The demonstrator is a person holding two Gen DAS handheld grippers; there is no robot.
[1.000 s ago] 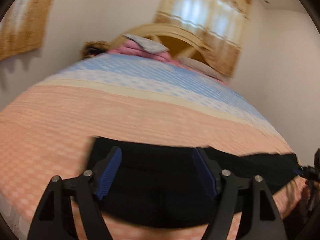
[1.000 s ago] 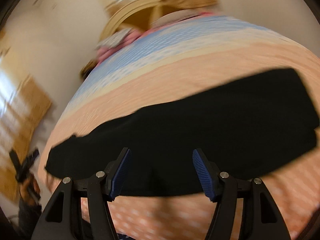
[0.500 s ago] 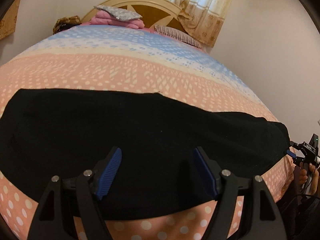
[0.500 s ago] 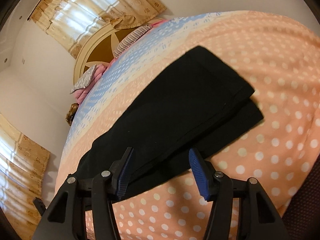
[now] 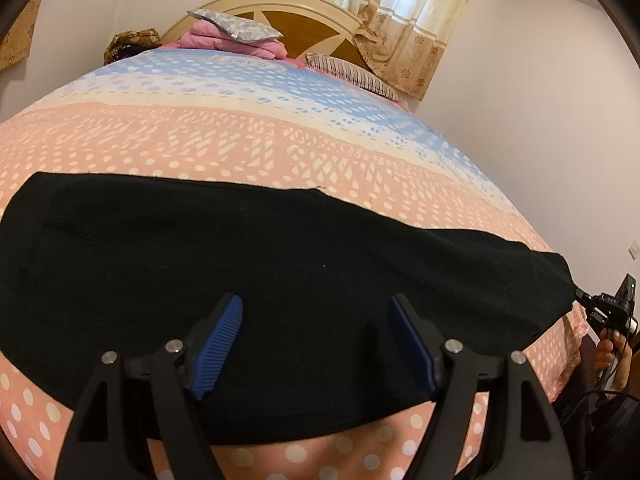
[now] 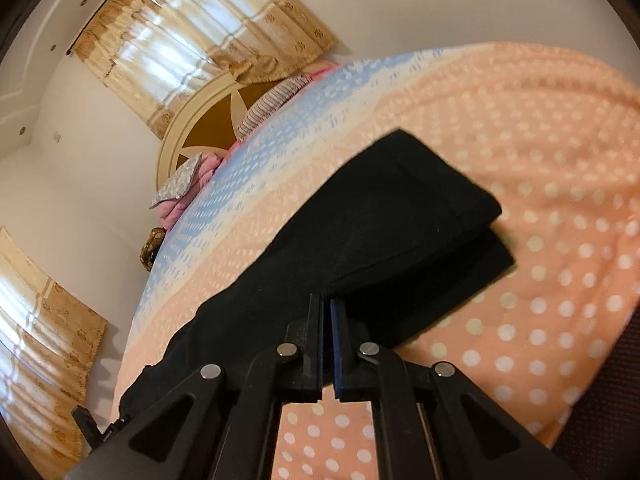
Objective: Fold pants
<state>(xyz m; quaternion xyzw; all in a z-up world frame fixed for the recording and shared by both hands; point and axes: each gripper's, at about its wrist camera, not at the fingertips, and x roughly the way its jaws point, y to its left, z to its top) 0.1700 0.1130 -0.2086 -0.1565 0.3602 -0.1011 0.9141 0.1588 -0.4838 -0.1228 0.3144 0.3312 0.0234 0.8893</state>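
Since the earlier frame, the right gripper (image 6: 327,344) had brought its fingers together, apparently pinching the near edge of the pants (image 6: 360,240), though the bite itself was hidden. The pants lay flat on the bed (image 6: 540,160), long axis running from lower left to centre right of the right wrist view. The left gripper (image 5: 316,344) hung over the wide end, fingers apart with nothing clamped, cloth filling the lower middle of the left wrist view.
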